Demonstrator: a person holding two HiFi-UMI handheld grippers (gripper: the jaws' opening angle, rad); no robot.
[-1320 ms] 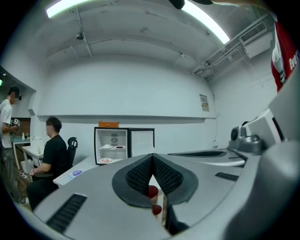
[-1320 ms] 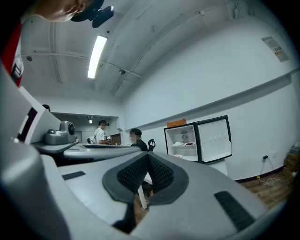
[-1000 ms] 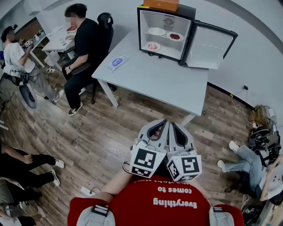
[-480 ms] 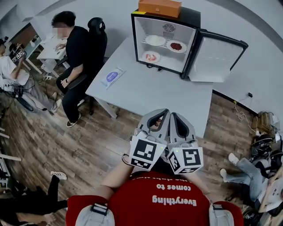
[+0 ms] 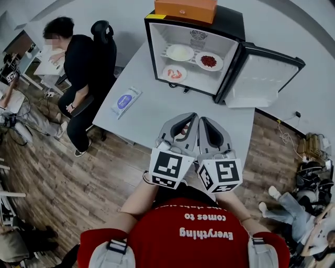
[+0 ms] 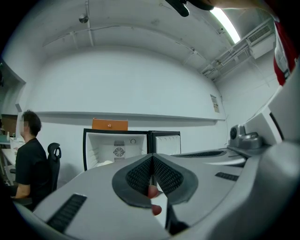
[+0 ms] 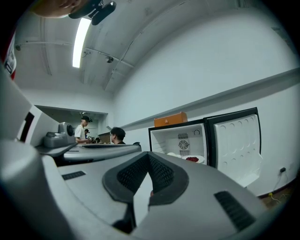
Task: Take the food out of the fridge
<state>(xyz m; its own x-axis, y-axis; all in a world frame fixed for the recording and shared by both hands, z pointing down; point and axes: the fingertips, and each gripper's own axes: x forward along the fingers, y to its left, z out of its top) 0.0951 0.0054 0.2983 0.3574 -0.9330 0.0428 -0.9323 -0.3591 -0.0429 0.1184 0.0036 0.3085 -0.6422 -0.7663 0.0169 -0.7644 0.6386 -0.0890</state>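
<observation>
Here, the small black fridge with a white inside point(image 5: 231, 23) stands at the far end of the pale grey table point(image 5: 172, 112). Its door point(image 5: 261, 78) is swung fully open to the right. The food is inside the fridge on three white plates. On the upper shelf there is a plate with pale food point(image 5: 179, 52) and, just beside it, a plate with dark red food point(image 5: 209, 61). On the lower level there is a plate with pink and red food point(image 5: 174, 73). A flat orange box point(image 5: 186, 9) lies on top of the fridge.

The left gripper point(image 5: 189, 121) and the right gripper point(image 5: 205, 124) are side by side over the near edge of the table, well apart from the fridge. They both point toward it. In the left gripper view the two dark ribbed pads point(image 6: 140, 176) are pressed together with nothing between them. The right gripper view shows the same: the jaws are closed and empty.

A blue and white packet point(image 5: 125, 100) lies on the left part of the table. A person in black clothes point(image 5: 78, 57) sits on a black office chair point(image 5: 102, 31) to the left, above the wooden floor point(image 5: 78, 172).
</observation>
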